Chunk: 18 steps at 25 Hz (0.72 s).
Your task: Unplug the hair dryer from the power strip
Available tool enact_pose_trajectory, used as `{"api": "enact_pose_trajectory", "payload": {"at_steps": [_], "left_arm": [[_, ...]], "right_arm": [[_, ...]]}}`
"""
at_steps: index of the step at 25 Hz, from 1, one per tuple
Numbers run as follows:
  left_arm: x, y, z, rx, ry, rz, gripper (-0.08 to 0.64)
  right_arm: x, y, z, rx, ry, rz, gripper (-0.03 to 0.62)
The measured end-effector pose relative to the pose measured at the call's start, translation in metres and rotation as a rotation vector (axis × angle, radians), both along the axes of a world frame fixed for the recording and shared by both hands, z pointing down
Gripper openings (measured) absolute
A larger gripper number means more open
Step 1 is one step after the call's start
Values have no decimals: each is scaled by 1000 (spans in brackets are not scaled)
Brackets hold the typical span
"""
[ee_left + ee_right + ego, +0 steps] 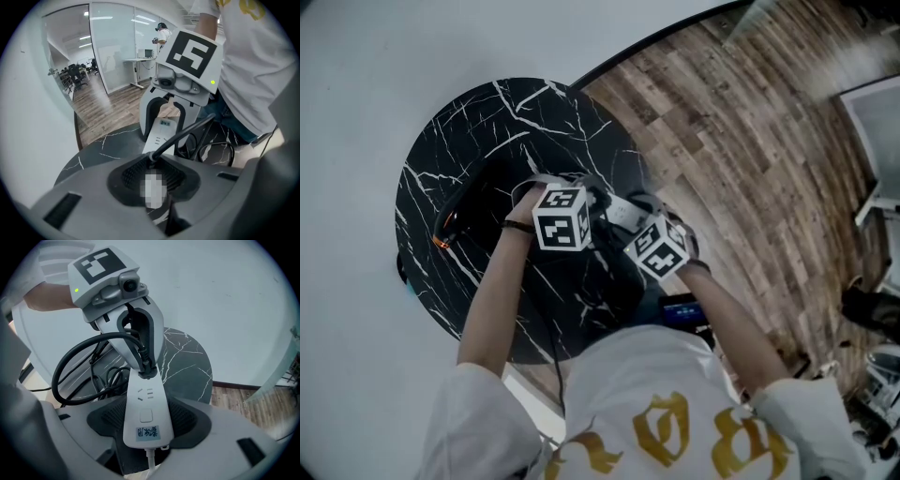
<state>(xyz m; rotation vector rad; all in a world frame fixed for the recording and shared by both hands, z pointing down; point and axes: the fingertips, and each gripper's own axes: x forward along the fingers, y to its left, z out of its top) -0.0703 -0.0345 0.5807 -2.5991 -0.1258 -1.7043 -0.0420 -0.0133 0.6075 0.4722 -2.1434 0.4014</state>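
Nearest the person, at 6 o'clock in the right gripper view, the right gripper (pixel 146 427) is clenched on the power strip (pixel 144 401), w/ pads on both long edges by the label end. That is prob. to pin the strip so it doesn't lift w/ the pull. At 12 o'clock along the strip, the left gripper (pixel 143 358) comes down steeply & is clamped on the black plug (pixel 149 372). The plug sits in the end socket, not yet out. The steep angle suits a straight pull off the socket face. The two grips face each other, so one braces vs. the other. The black cord (pixel 70 362) loops off toward 9 o'clock.

Only the right gripper view shows the strip's face (spare socket, switch, label) & the plug seated. The left gripper view shows just the cord leaving its closed jaws, w/ the right gripper straddling the strip opposite. Only the head view shows what is likely the hair dryer (pixel 455 217), a dark shape w/ an orange glow at 9 o'clock of the grippers. It lies on the round black marble table (pixel 487 112), apart from the strip. Beyond, at 2 o'clock, is wood floor (pixel 750 141).
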Motion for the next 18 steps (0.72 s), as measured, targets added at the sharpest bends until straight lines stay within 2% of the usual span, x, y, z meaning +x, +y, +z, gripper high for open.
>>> {"api": "enact_pose_trajectory", "payload": {"at_steps": [3,8,10,13,14,16,18], "left_arm": [[0,1,1,-2,-23,-7,57],[0,-2,-1,-183,-12,-42,61],[0,-3,-1,-153,-10,-35,61],[0,-1,-1,-34,-26,-27,57],[0,-1,-1,-21,-29,-38,57],[0,-1,0,-65,-29,-68,57],[-1,-3,0,-161,-36,-83,58]], "right_arm": [[0,0,0,13,14,0,270],[0,0,1,23,14,1,268],[-1,-2,2,14,16,13,268],[-1,0,3,-2,20,18,270],[-1,0,3,-4,21,14,269],[-1,1,4,-3,26,5,268],[-1,0,3,6,35,7,268]]}}
